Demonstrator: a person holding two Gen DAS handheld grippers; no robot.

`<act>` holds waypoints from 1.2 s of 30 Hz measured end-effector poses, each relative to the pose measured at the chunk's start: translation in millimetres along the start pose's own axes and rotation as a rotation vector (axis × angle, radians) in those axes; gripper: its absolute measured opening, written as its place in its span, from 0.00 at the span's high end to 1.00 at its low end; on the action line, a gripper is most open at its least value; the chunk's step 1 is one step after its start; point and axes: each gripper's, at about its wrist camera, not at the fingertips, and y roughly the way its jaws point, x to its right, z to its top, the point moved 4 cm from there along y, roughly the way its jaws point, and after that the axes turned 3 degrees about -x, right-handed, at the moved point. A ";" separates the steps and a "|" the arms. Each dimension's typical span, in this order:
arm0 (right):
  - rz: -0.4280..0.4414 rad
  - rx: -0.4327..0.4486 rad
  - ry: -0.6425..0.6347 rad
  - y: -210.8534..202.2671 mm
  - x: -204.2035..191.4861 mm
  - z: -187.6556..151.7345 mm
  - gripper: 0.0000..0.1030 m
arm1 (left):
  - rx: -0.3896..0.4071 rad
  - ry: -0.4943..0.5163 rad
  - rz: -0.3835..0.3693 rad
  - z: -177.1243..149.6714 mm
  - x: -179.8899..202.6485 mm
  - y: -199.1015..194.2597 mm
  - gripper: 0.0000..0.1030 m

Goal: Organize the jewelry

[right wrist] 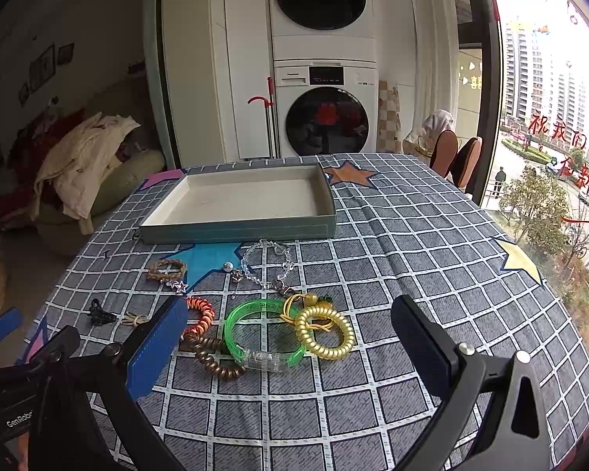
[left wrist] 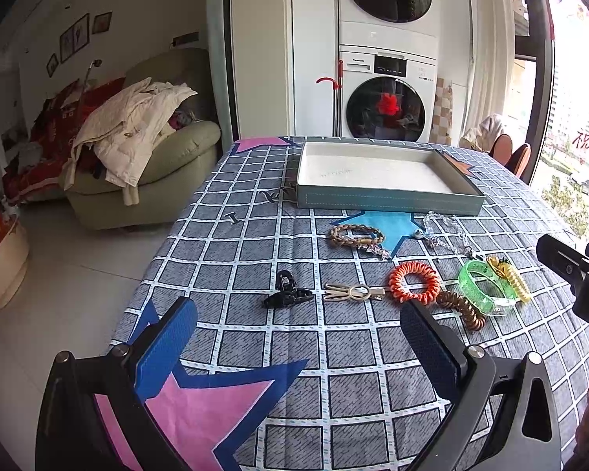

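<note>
Stacked washing machines (right wrist: 326, 74) stand against the far wall behind a table spread with a grey checked cloth (right wrist: 412, 235) printed with coloured stars. Toward the back of the cloth sits a shallow tray (right wrist: 239, 231), pale inside, nothing in it. Just in front of it lie a braided brown bracelet (right wrist: 167, 269) and a clear beaded bracelet (right wrist: 267, 263), a little apart from each other. Closer in, things bunch together: an orange coil hair tie (right wrist: 200, 316), a brown coil hair tie (right wrist: 212, 359) and a green bangle (right wrist: 263, 335) touching or overlapping, and a gold coil hair tie (right wrist: 324, 331) against the bangle's right side. Off to the left are a black claw clip (left wrist: 284, 294) and a beige hair clip (left wrist: 353, 292), side by side. The left gripper (left wrist: 298, 329) hangs above the cloth near these clips, fingers spread wide, holding nothing. The right gripper (right wrist: 290, 333) hangs over the bangle cluster, also spread wide and holding nothing.
</note>
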 end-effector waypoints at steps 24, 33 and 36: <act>0.007 0.007 0.001 -2.2 -2.5 1.0 0.00 | -0.001 -0.001 0.000 -0.2 0.1 0.2 0.00; 0.012 0.011 0.000 -3.3 -5.2 3.0 0.00 | -0.001 0.000 0.000 -0.2 0.2 0.3 0.00; 0.012 0.011 0.000 -3.4 -5.6 3.2 0.00 | -0.001 0.002 -0.001 -0.1 0.6 0.7 0.00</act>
